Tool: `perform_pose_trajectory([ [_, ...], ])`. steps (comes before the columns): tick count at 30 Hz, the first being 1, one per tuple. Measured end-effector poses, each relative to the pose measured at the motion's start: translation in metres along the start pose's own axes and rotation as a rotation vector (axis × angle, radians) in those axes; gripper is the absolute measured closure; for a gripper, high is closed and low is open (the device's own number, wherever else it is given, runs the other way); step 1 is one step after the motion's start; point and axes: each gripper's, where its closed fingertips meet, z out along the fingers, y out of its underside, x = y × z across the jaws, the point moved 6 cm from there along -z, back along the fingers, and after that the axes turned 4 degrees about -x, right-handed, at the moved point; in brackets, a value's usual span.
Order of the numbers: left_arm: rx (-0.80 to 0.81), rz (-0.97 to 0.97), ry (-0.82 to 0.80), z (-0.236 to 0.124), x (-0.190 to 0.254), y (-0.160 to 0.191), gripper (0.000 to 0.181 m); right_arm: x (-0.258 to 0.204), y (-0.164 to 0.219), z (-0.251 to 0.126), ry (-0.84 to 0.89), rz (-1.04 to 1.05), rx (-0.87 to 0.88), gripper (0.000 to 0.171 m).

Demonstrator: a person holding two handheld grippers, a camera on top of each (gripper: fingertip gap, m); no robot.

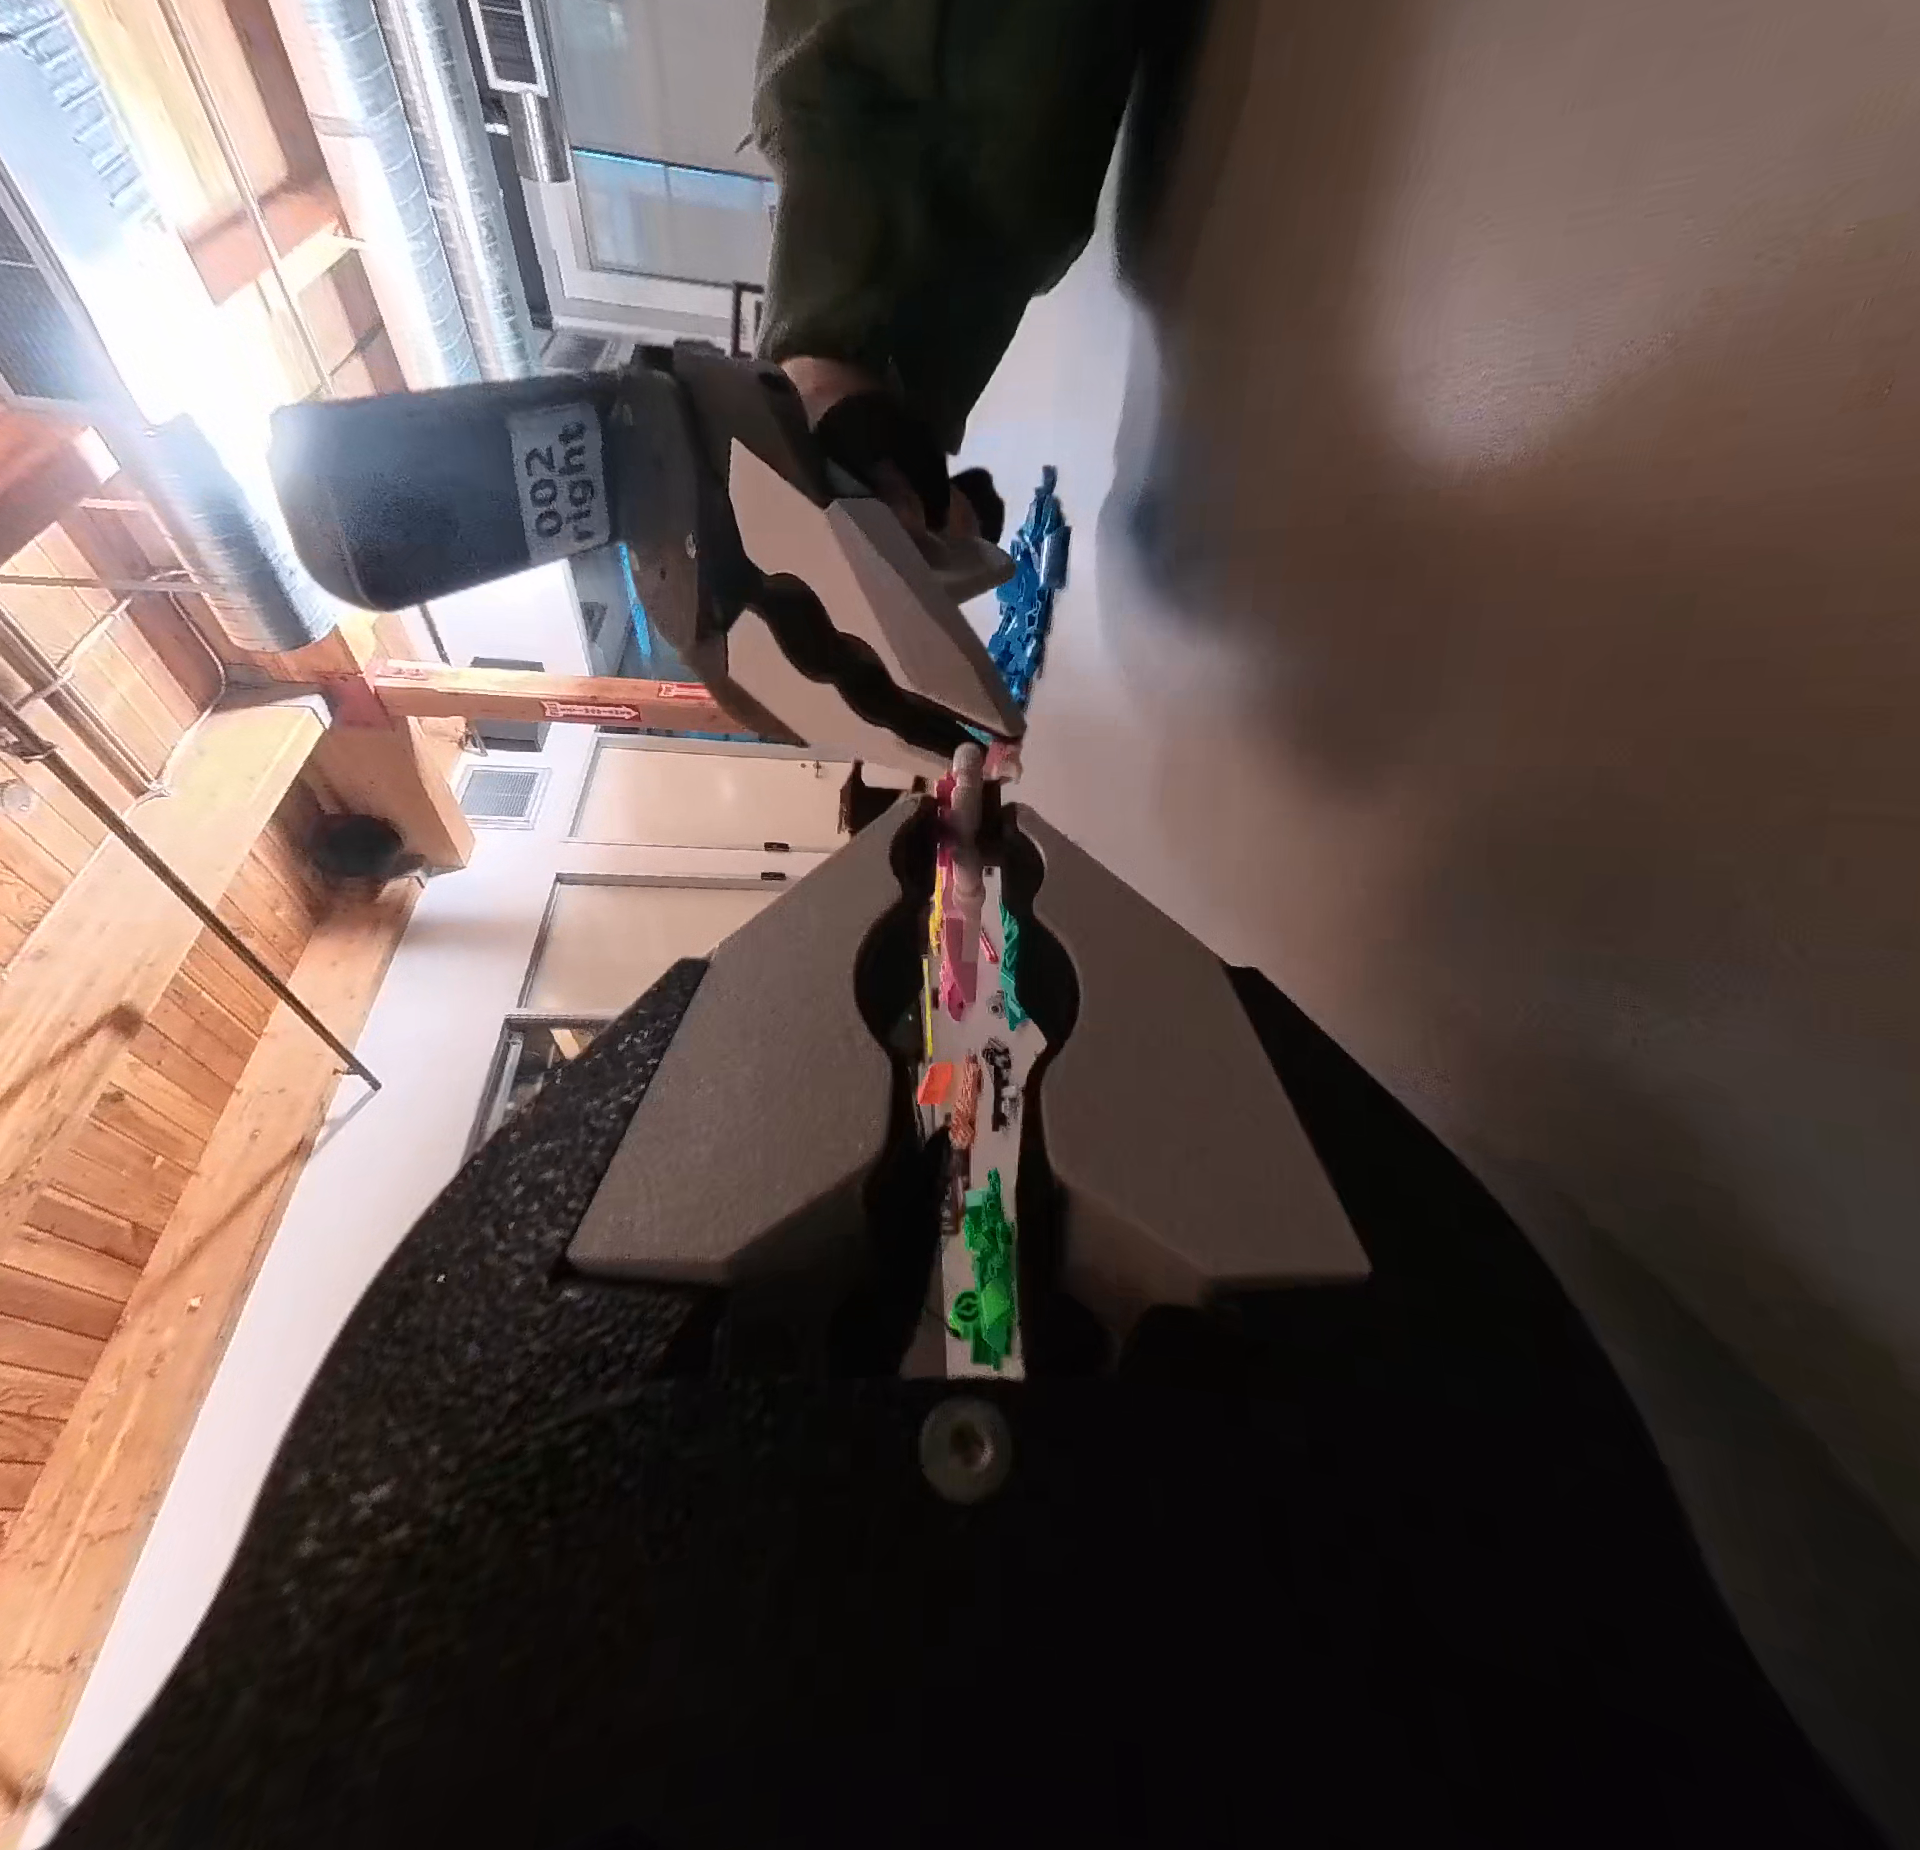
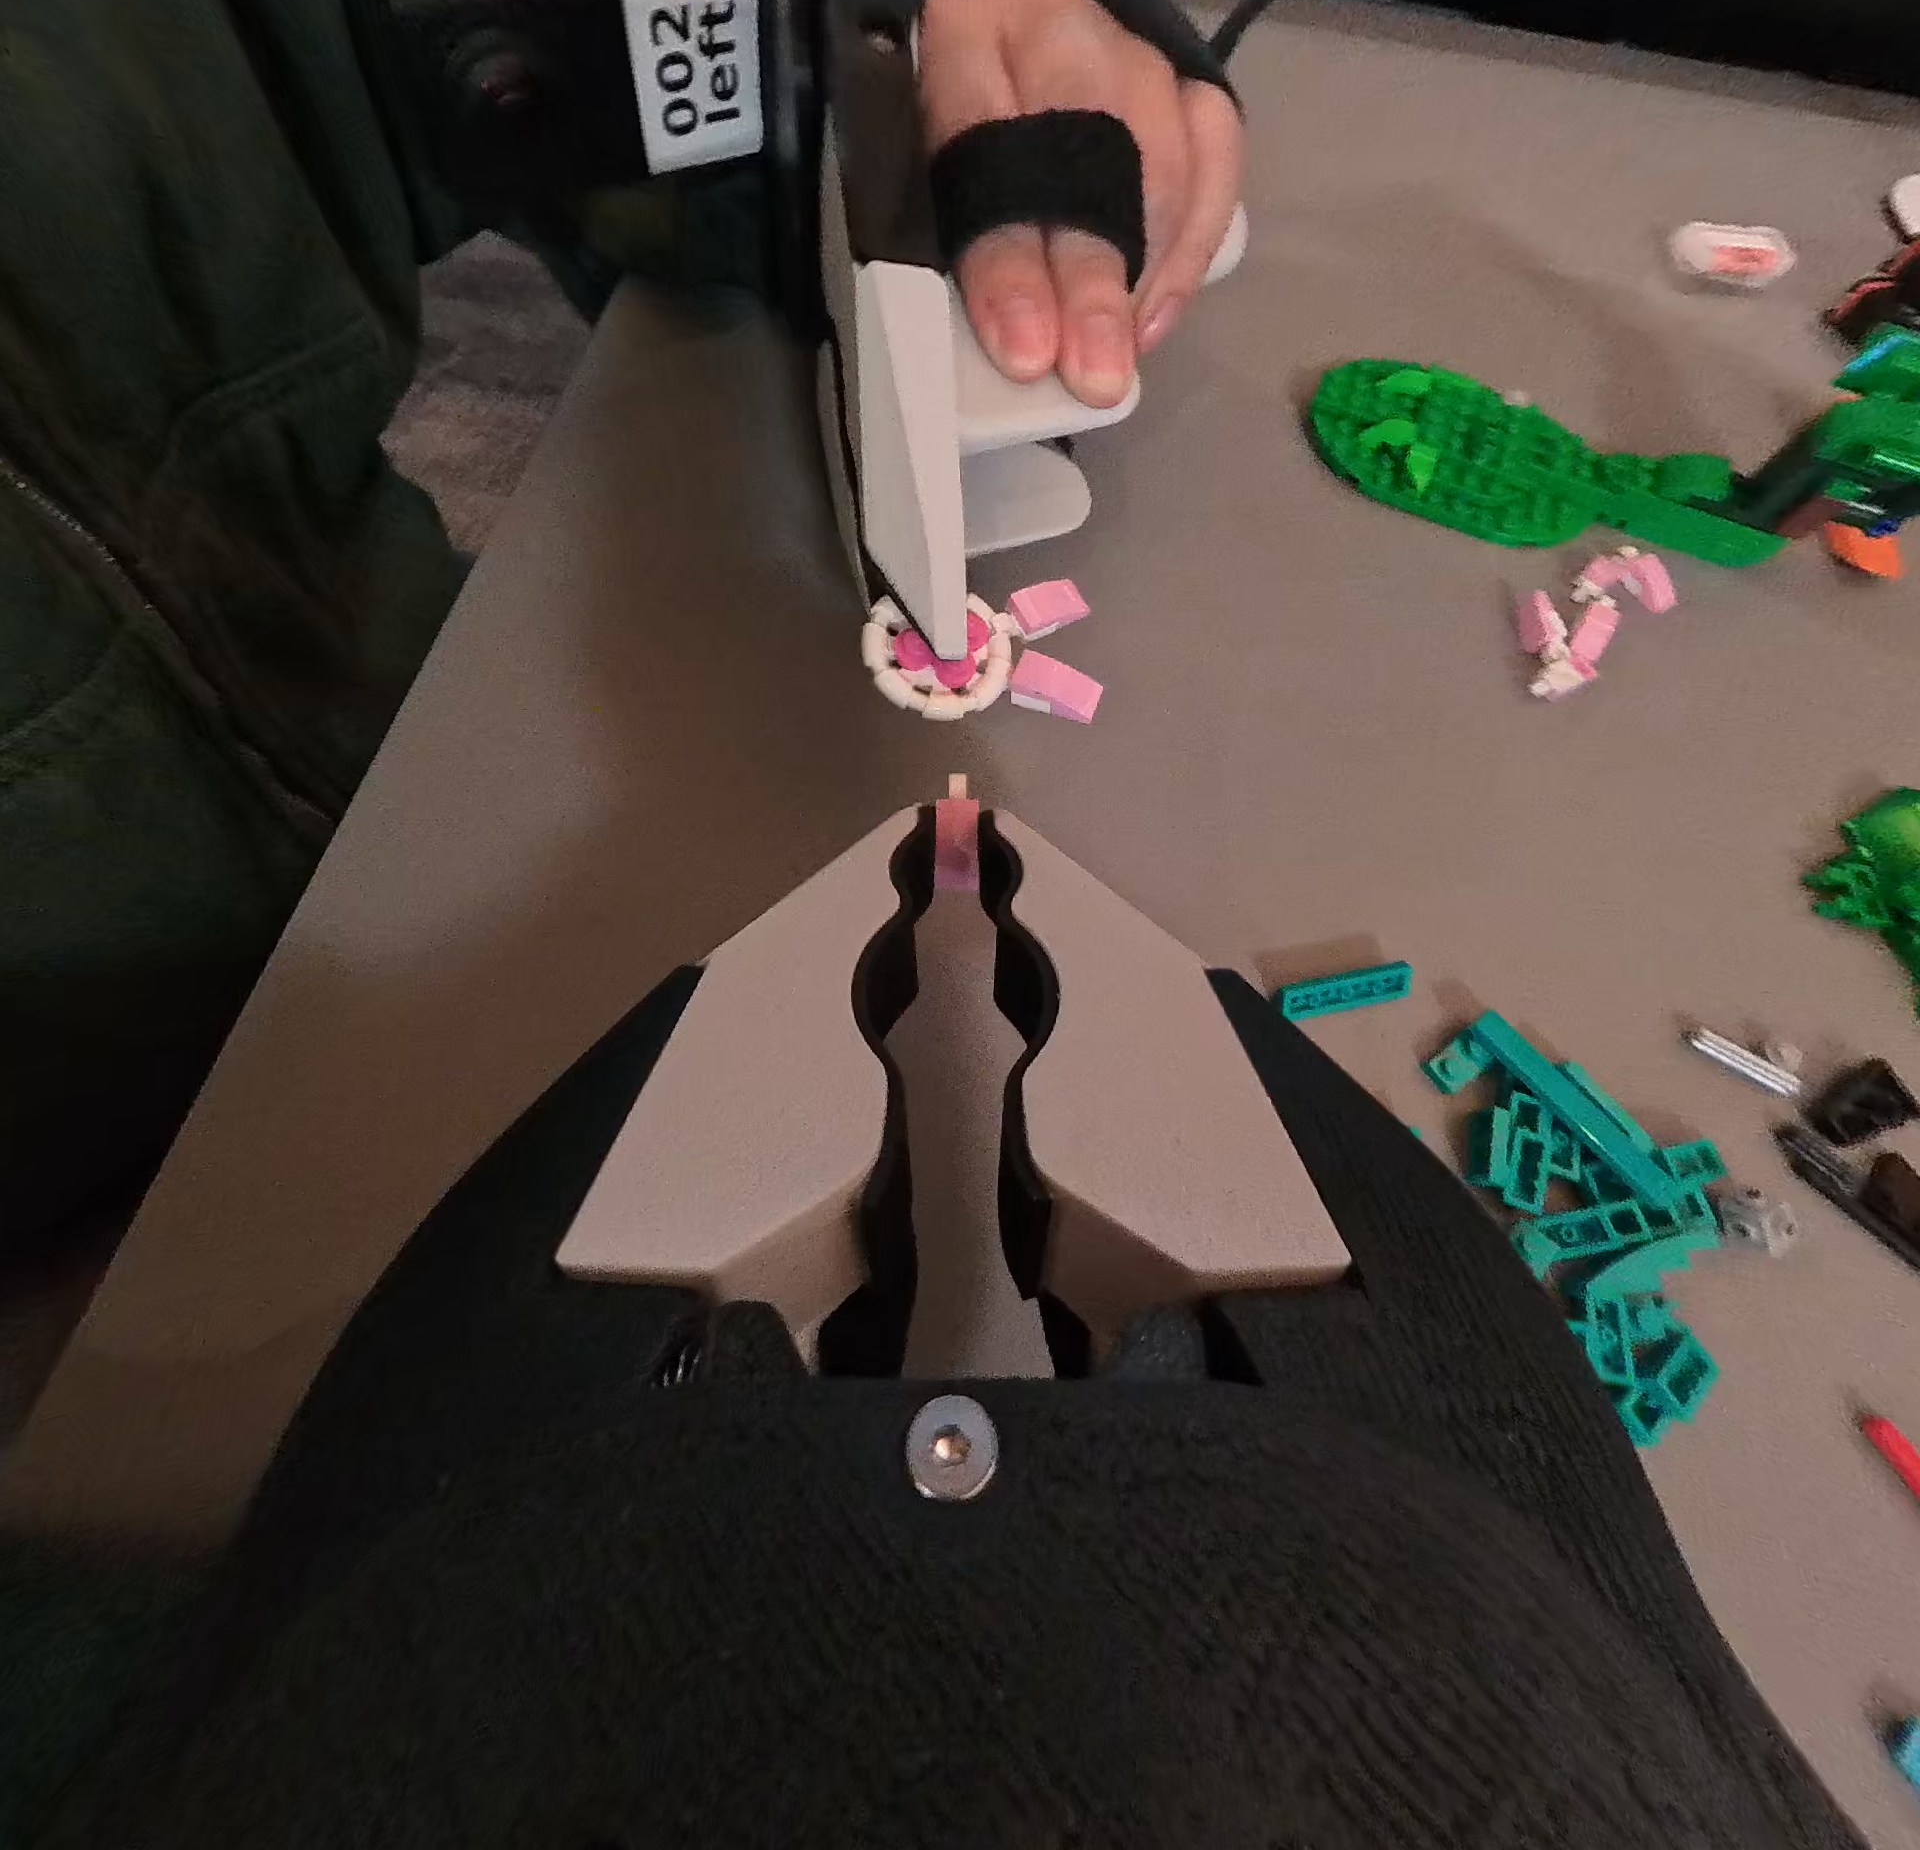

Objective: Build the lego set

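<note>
Pink petal piece (image 2: 956,842) lengthwise between right hand-held gripper (image 2: 956,813) tips, pointing toward left hand-held gripper (image 2: 940,647)-clamped flower (image 2: 940,662).

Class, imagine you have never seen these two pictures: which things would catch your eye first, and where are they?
First, the right gripper pinching a small pink piece in the middle of the right wrist view. Just beyond it, the left gripper holds a round white-and-pink flower build with two pink petals. To the right on the grey table lie a green leafy plate and a teal brick pile.
</note>
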Motion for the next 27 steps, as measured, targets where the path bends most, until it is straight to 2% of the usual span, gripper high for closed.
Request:
perform_pose_trajectory([
  [7,0.037,0.016,0.005,-0.001,0.002,-0.007,0.174,-0.002,-0.004,-0.004,-0.088,-0.022,0.063,0.165],
  [8,0.04,0.019,0.008,0.0,0.002,-0.008,0.01,-0.003,-0.003,-0.003,-0.093,-0.024,0.062,0.165],
  [10,0.055,0.022,0.02,0.0,0.004,-0.01,0.005,-0.005,-0.003,0.001,-0.105,-0.037,0.057,0.165],
  [11,0.06,0.023,0.025,0.0,0.005,-0.011,0.057,-0.006,-0.004,0.002,-0.107,-0.044,0.053,0.165],
  [13,0.069,0.021,0.037,-0.001,0.007,-0.011,0.173,-0.007,-0.003,0.005,-0.108,-0.056,0.038,0.165],
  [27,0.145,-0.041,0.25,-0.003,0.032,-0.014,0.173,-0.018,0.012,0.031,-0.21,-0.059,-0.05,0.165],
])
